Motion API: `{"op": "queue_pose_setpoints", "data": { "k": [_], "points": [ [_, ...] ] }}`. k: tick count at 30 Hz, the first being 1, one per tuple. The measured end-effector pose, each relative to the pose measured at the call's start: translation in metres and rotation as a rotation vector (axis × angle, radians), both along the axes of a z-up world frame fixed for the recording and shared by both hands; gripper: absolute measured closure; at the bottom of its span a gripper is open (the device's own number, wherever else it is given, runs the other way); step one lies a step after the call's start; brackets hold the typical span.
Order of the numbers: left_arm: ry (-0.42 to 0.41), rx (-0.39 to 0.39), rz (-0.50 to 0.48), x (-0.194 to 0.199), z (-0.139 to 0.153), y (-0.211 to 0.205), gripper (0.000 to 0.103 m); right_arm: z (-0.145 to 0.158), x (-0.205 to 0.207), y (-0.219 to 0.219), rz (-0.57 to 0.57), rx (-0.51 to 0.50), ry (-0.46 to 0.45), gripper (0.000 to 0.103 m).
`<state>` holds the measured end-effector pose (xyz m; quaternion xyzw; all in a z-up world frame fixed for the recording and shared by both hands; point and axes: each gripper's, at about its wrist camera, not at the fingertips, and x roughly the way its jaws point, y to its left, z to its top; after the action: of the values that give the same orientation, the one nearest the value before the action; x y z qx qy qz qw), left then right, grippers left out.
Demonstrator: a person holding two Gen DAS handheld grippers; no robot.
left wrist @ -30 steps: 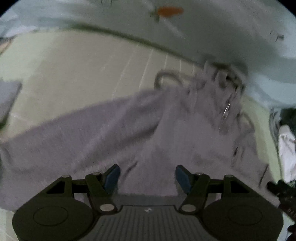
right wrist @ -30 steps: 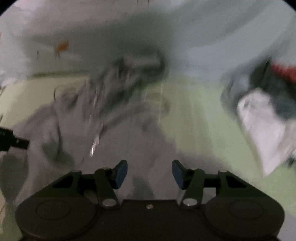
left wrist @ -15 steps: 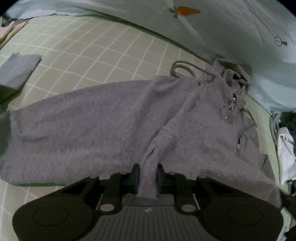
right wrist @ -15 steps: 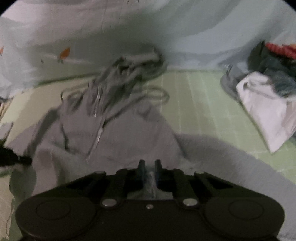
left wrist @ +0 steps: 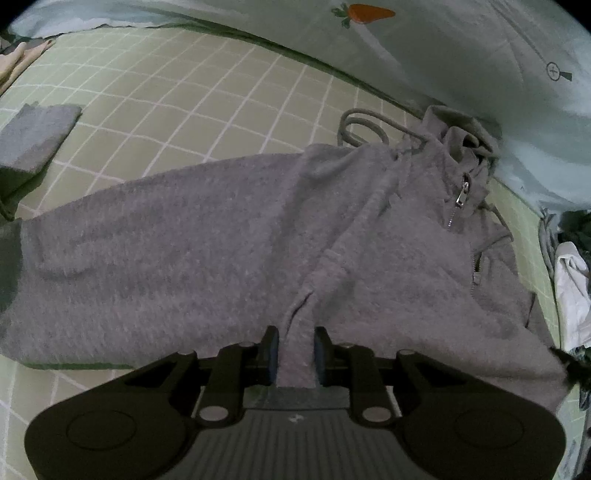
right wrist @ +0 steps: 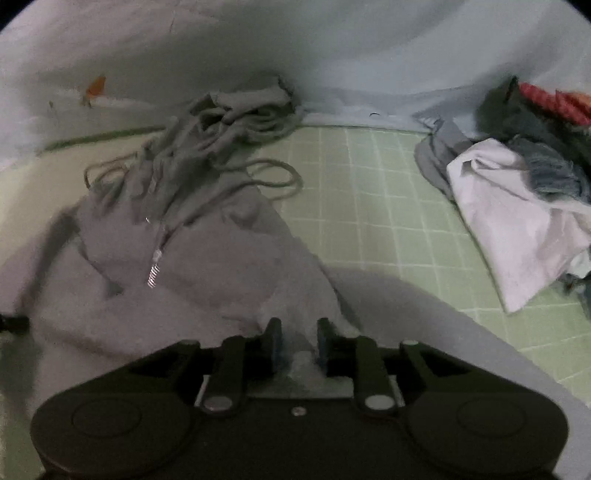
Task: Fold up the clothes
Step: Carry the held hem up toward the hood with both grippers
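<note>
A grey zip-up hoodie (left wrist: pixel 229 236) lies spread on a green checked bedsheet (left wrist: pixel 207 92), hood and drawstrings at the far end by the zipper pull (left wrist: pixel 461 194). My left gripper (left wrist: pixel 294 350) is shut on a pinched fold of the hoodie's near edge. In the right wrist view the same hoodie (right wrist: pixel 207 266) lies rumpled with its zipper (right wrist: pixel 155 269) showing. My right gripper (right wrist: pixel 298 343) is shut on another fold of the hoodie's near edge.
A pile of other clothes, with a white garment (right wrist: pixel 517 221) on top, sits at the right; it also shows in the left wrist view (left wrist: pixel 570 295). A folded grey piece (left wrist: pixel 33 140) lies far left. A pale quilt with a carrot print (left wrist: pixel 365 13) lines the back.
One second ago both grippers were open above the hoodie. Both have closed on folds of its near edge, and the views have steadied.
</note>
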<state>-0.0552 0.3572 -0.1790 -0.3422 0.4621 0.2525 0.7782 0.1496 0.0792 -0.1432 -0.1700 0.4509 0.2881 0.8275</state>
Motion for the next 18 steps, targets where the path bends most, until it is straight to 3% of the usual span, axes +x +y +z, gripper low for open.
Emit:
{"op": "queue_pose_setpoints", "data": {
  "k": [2,3,6,10,12,14,15,16,17,18],
  "points": [
    [-0.012,0.036,-0.013,0.003,0.012,0.000,0.078,0.007,-0.002,-0.001,0.010,0.042,-0.025,0.054],
    [-0.027,0.061,-0.024,0.006,0.020,0.001,0.076,0.010,-0.002,0.001,0.011,0.062,-0.040,0.051],
    [-0.081,0.111,-0.054,0.021,0.038,0.006,0.065,0.013,0.003,0.012,0.033,0.094,-0.031,0.051],
    [-0.081,0.145,-0.092,0.058,0.040,0.015,0.061,-0.009,0.013,0.038,0.051,-0.015,0.033,0.053],
    [-0.074,0.127,-0.110,0.075,0.030,0.018,0.053,-0.021,0.019,0.038,0.018,-0.034,0.069,0.055],
    [-0.065,0.111,-0.122,0.087,0.021,0.020,0.051,-0.025,0.026,0.031,-0.026,0.014,0.116,0.065],
    [-0.058,0.109,-0.122,0.089,0.017,0.019,0.051,-0.026,0.029,0.027,-0.048,0.040,0.136,0.090],
    [-0.050,0.108,-0.123,0.090,0.014,0.018,0.057,-0.026,0.030,0.024,-0.070,0.056,0.141,0.102],
    [-0.043,0.107,-0.123,0.092,0.011,0.017,0.079,-0.024,0.032,0.020,-0.096,0.055,0.126,0.101],
    [-0.035,0.105,-0.123,0.094,0.007,0.017,0.091,-0.021,0.033,0.016,-0.119,0.055,0.108,0.101]
  ]
}}
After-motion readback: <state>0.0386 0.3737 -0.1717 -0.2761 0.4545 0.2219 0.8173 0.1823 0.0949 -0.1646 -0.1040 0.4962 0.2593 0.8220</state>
